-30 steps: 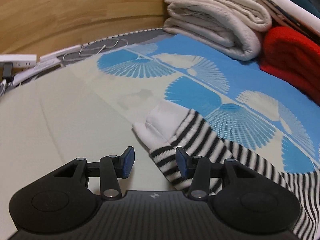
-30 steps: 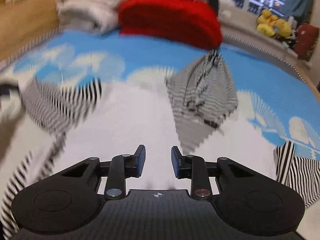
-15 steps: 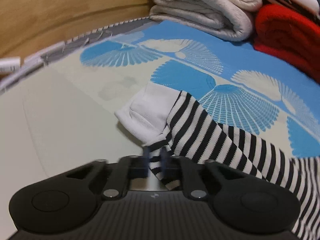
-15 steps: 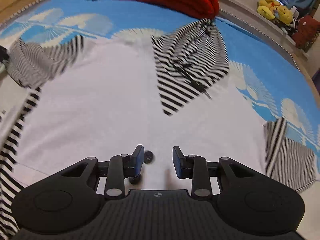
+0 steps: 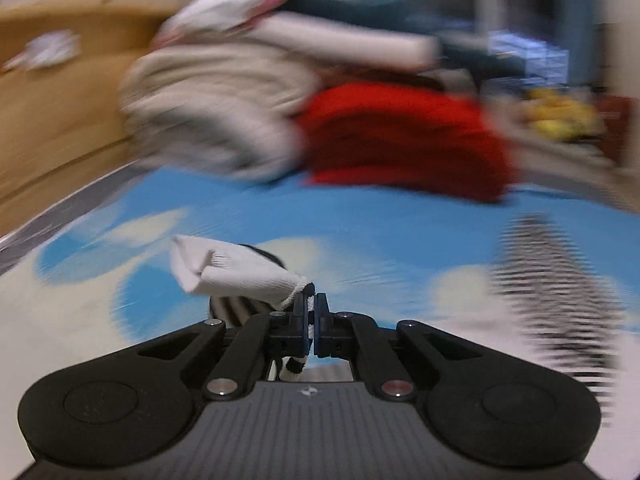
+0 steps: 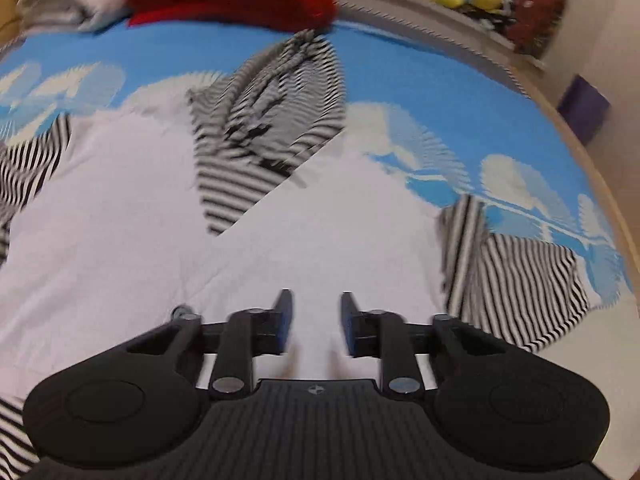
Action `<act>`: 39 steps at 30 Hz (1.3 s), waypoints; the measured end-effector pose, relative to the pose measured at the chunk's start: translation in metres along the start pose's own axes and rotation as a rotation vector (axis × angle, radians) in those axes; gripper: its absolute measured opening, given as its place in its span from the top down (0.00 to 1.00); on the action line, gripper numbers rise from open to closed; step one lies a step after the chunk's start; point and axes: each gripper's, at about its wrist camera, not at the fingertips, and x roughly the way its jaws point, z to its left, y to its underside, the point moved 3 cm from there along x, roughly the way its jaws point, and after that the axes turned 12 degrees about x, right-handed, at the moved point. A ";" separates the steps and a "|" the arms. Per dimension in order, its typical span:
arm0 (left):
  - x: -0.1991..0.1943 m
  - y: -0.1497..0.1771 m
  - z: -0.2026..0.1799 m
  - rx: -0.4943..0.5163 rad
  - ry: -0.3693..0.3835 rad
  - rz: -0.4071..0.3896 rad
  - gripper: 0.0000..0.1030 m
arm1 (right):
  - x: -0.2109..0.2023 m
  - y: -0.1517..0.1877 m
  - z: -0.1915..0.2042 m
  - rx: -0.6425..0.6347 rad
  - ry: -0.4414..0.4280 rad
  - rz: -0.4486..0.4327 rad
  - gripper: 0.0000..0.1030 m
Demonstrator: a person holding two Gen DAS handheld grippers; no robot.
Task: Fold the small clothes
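Up comes the sleeve [image 5: 240,276]: a second ago its white cuff lay flat on the bed, and now the left gripper [image 5: 311,316] has it pinched tight between pressed-together pads and lifted, cuff sticking out toward 10 o'clock from the fingertips, striped cloth hanging below. Left view is badly smeared (fast swing, by the look of it), with the red blanket [image 5: 404,140] and a beige pile [image 5: 208,112] at 12 o'clock. Over on the right, the right gripper [image 6: 314,320] has its fingers spread with nothing between them, hovering low over the white body of the shirt [image 6: 120,240]. That body spreads ahead of it toward 12 o'clock, striped hood [image 6: 272,128] at 12, the other sleeve [image 6: 520,268] at 2 o'clock. The key relation: the held sleeve's long axis runs from the shirt's left edge, at 9 o'clock of the right gripper, so the fold goes inward across the body. Left hand is clearly the nearer one for that.
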 end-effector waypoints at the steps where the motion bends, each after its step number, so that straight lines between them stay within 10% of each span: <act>1: -0.016 -0.010 -0.028 0.010 0.076 -0.033 0.98 | -0.004 -0.002 -0.007 0.026 -0.001 -0.012 0.88; 9: -0.088 -0.026 -0.187 0.010 0.669 0.079 0.86 | -0.017 -0.024 -0.057 0.239 -0.054 -0.046 0.89; 12: -0.095 -0.035 -0.174 -0.045 0.610 0.041 0.66 | -0.014 -0.029 -0.072 0.343 -0.107 -0.030 0.88; 16: -0.069 -0.026 -0.130 -0.186 0.452 0.071 0.66 | -0.003 -0.027 -0.084 0.468 -0.168 0.011 0.88; 20: -0.017 -0.012 -0.101 -0.109 0.236 0.287 0.66 | 0.021 -0.017 -0.092 0.515 -0.131 0.085 0.87; 24: 0.019 -0.002 -0.066 -0.151 0.187 0.355 0.66 | 0.059 0.006 -0.089 0.521 -0.115 0.207 0.71; 32: 0.037 0.008 -0.029 -0.212 0.160 0.391 0.66 | 0.097 0.025 -0.058 0.432 -0.105 0.242 0.71; 36: 0.045 0.018 -0.030 -0.213 0.161 0.403 0.66 | 0.093 0.018 -0.040 0.282 -0.025 0.156 1.00; 39: 0.051 0.020 -0.034 -0.217 0.173 0.404 0.66 | 0.065 -0.001 -0.053 0.354 -0.076 0.037 1.00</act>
